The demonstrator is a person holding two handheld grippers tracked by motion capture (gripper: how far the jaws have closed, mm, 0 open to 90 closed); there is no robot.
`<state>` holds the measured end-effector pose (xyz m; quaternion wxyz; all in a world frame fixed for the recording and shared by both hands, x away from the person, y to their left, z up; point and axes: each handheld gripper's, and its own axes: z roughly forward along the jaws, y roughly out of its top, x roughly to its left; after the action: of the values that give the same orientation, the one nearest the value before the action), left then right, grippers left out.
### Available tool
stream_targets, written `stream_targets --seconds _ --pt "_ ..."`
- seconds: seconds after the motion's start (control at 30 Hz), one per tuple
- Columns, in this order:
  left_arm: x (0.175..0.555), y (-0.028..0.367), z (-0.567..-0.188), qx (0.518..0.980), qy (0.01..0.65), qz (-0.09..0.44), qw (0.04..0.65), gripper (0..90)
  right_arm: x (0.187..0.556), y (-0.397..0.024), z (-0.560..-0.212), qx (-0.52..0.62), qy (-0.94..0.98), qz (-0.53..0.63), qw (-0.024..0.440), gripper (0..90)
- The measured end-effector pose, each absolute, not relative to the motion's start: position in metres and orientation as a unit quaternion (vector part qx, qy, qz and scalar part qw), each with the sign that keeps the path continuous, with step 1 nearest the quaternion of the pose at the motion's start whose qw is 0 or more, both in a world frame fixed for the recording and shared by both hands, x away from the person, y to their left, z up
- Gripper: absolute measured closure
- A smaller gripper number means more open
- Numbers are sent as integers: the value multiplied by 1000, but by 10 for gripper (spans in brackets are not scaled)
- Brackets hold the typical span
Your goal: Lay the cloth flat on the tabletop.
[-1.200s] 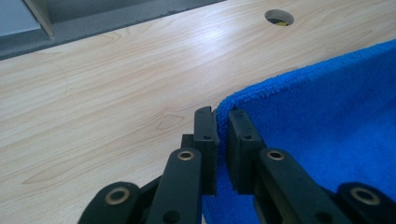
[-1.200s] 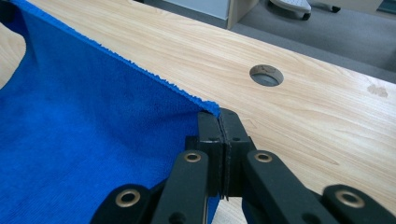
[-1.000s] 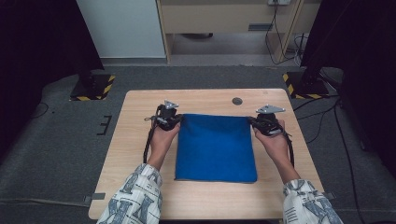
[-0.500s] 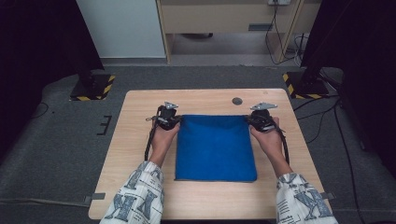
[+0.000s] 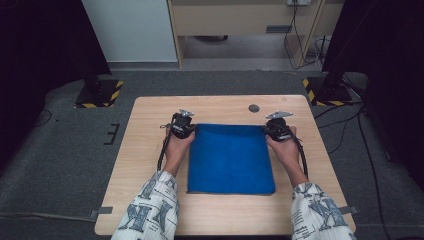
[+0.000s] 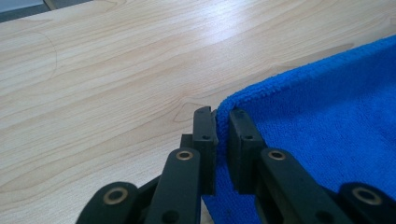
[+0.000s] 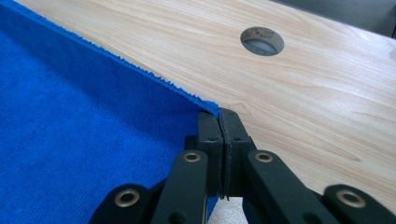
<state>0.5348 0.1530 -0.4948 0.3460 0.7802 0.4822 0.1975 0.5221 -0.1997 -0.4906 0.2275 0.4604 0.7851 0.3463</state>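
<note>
The blue cloth (image 5: 231,159) lies flat, folded, at the centre of the surface (image 5: 150,115). The left gripper (image 6: 221,122) has its jaws clamped on the far left corner; the right gripper (image 7: 219,122) has its jaws clamped on the far right corner, near the round hole (image 7: 262,40). Step in hand, as judged: both far corners pinched. The next move probably calls for both corners to travel together, evenly, keeping the edge taut.

both forearms extended forward from the near edge, patterned sleeves (image 5: 150,210) at the wrists. left gripper (image 5: 181,126) low and level, jaws nearly together, a thin gap between the pads. right gripper (image 5: 276,129) at matching height opposite, jaws pressed fully together. hands wrapped around each body.
</note>
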Motion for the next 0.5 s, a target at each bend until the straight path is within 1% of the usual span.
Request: stream_targets --seconds 0.23,0.37,0.43,0.5 --pt "538 152 -499 784 484 196 336 814 527 -197 -498 466 787 336 225 884" --pt "541 153 -502 783 486 198 333 784 530 -197 -500 473 784 335 220 877" --pt "542 153 -504 778 491 197 339 736 531 -197 -501 476 784 334 219 845" --pt "543 154 -504 775 493 199 342 617 532 -198 -502 480 780 334 222 789"
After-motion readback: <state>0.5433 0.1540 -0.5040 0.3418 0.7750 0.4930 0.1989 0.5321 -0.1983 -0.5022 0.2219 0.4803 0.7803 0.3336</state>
